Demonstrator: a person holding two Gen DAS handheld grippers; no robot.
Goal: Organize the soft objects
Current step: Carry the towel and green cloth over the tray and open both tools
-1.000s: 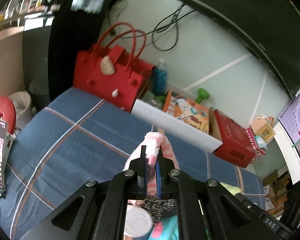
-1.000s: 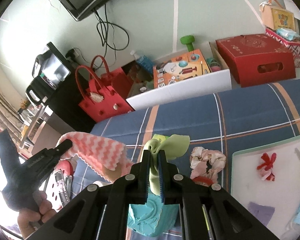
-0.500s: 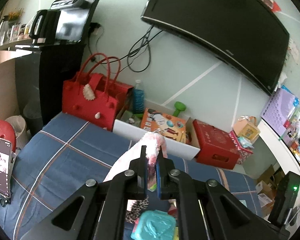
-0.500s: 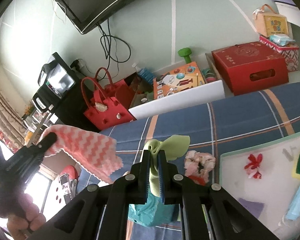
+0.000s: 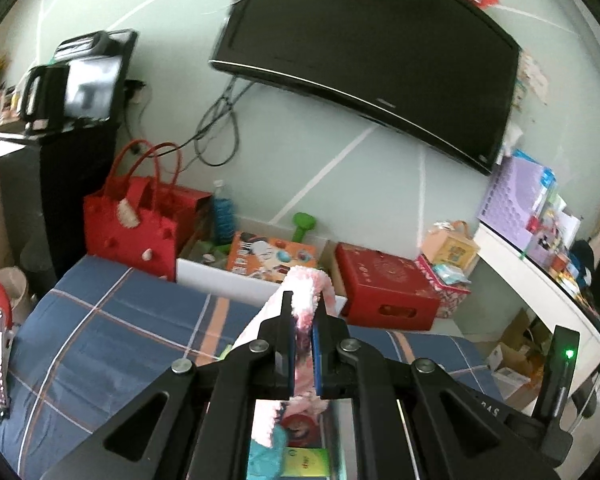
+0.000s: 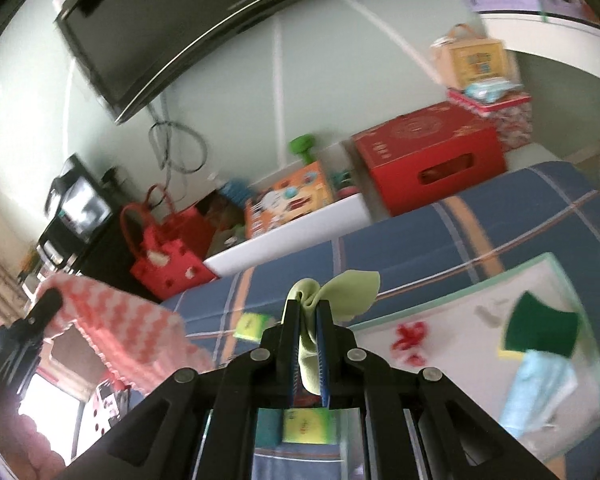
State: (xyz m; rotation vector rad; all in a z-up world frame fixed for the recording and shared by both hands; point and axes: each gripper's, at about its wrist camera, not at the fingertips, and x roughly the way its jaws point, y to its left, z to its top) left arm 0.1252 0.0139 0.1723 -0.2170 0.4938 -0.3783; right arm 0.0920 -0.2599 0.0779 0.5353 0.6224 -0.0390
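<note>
Carrying step: left gripper jaws clamp the pink-and-white fluffy cloth. Right gripper jaws clamp the pale green soft cloth. Next, probably lower each toward the white tray at three o'clock.

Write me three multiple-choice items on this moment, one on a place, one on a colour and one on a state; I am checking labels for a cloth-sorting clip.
1. Where does the green-topped sponge lie?
A. On the white tray
B. Inside the red handbag
C. On the red box

2. What colour is the cloth in the right hand-held gripper?
A. Dark blue
B. Light green
C. Black

3. How does the left hand-held gripper stand?
A. Wide open, nothing in it
B. Shut on the pink and white cloth
C. Shut on a bottle

Key:
1 A: the green-topped sponge rests on the white tray, which lies on the blue plaid cover.
2 B: the cloth pinched in the right hand-held gripper is light green.
3 B: the left hand-held gripper has its jaws pressed on the pink and white cloth.
</note>
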